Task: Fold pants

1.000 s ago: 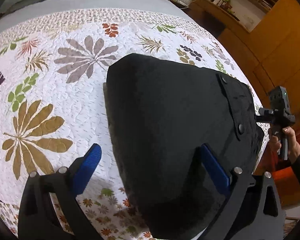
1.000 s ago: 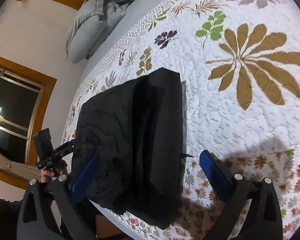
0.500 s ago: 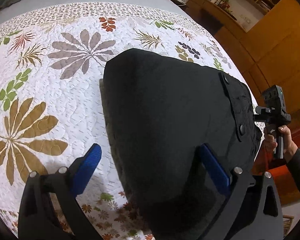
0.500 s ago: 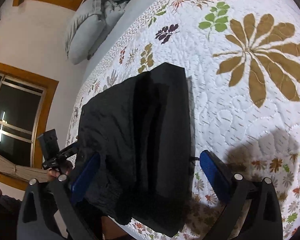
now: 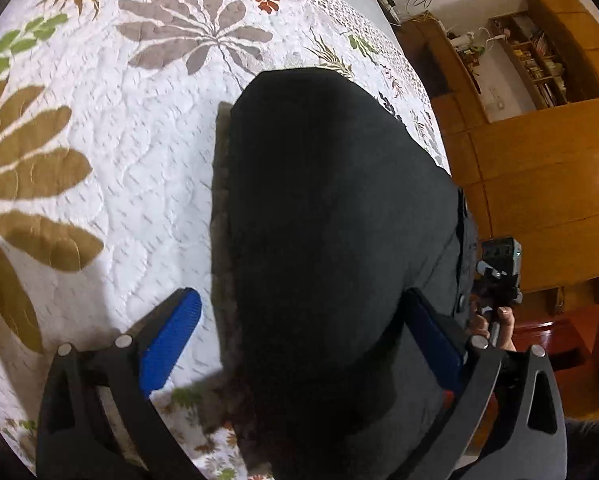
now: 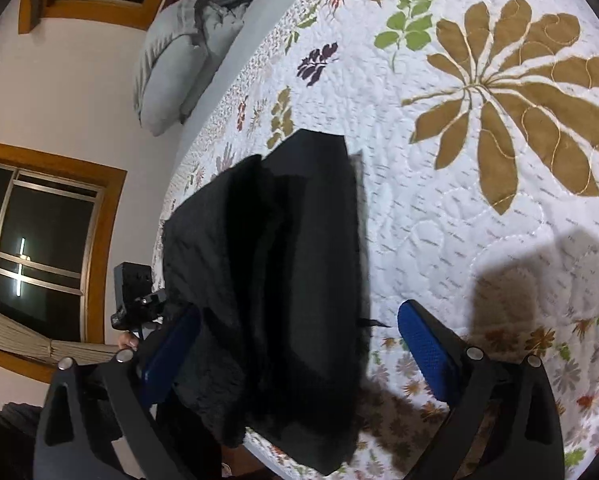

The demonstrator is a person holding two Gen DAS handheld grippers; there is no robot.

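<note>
Both grippers, left (image 5: pixel 299 340) and right (image 6: pixel 299 340), hung released over folded pants (image 5: pixel 331 220); next likely a final fold.

Readable text: I find none in either wrist view.
Black folded pants (image 5: pixel 331 240): I see plain dark cloth, no tag or brand legible.
White quilted bedspread with leaf print (image 6: pixel 439 216): I see leaf and flower patterns only, no lettering.
Wooden bookshelf (image 5: pixel 535 68), beyond the far edge of the bedspread: I see book spines, too small and blurred for me to read.
Small black camera box on the other gripper (image 6: pixel 133 284), beside the pants: I can make out no marking.
</note>
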